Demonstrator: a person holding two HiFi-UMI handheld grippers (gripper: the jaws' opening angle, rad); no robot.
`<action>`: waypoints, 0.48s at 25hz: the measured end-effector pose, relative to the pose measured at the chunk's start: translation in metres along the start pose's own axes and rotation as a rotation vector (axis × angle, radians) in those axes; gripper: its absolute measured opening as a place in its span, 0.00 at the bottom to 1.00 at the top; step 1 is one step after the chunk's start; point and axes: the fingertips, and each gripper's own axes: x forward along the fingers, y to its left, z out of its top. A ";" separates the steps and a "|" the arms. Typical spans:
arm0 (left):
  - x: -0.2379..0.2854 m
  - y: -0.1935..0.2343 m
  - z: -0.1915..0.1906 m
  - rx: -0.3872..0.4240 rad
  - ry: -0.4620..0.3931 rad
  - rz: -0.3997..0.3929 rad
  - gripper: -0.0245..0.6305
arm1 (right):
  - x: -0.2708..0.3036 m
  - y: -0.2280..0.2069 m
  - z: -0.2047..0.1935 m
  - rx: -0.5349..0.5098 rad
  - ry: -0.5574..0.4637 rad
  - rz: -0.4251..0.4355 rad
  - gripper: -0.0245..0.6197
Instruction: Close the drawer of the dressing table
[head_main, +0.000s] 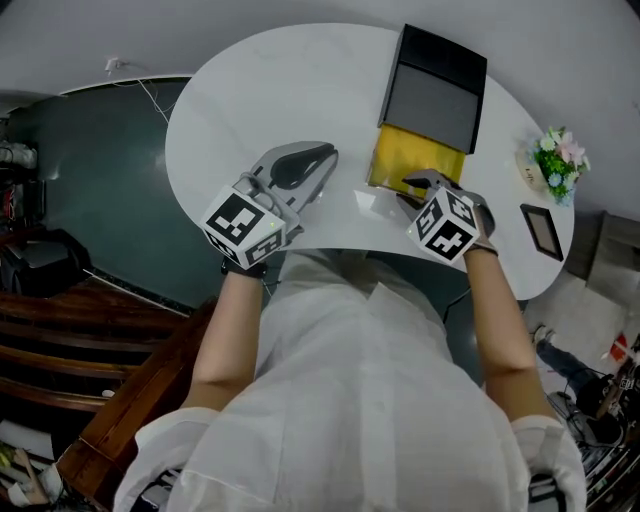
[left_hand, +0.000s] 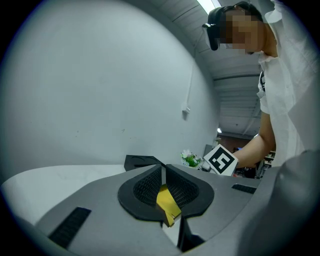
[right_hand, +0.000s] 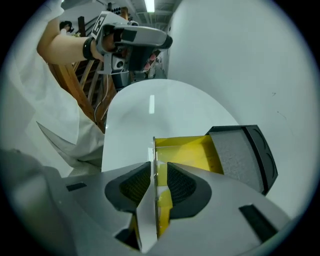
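A black box (head_main: 435, 90) stands at the back of the white dressing table (head_main: 260, 90), and its yellow drawer (head_main: 410, 160) is pulled out toward me. My right gripper (head_main: 420, 185) points steeply down over the drawer's near end. In the right gripper view the thin white drawer front (right_hand: 153, 150) stands between the jaws of that gripper (right_hand: 156, 170). A sliver of yellow shows beside one pad, so the pads do not press. My left gripper (head_main: 320, 165) hovers over the table left of the drawer, holding nothing. In the left gripper view the jaws of that gripper (left_hand: 164, 172) nearly touch.
A small pot of flowers (head_main: 558, 160) and a dark flat frame (head_main: 542, 230) sit at the table's right end. The table's curved front edge is against my body. Dark floor and wooden steps (head_main: 60, 340) lie to the left.
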 end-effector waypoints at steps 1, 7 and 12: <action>0.000 0.001 -0.001 -0.002 0.002 -0.002 0.09 | 0.004 0.002 0.000 -0.011 0.018 0.012 0.17; -0.004 0.011 -0.005 -0.013 0.010 -0.005 0.09 | 0.023 0.007 0.001 -0.054 0.088 0.057 0.17; -0.010 0.016 -0.005 -0.018 0.010 -0.003 0.09 | 0.033 0.010 -0.003 -0.088 0.149 0.077 0.15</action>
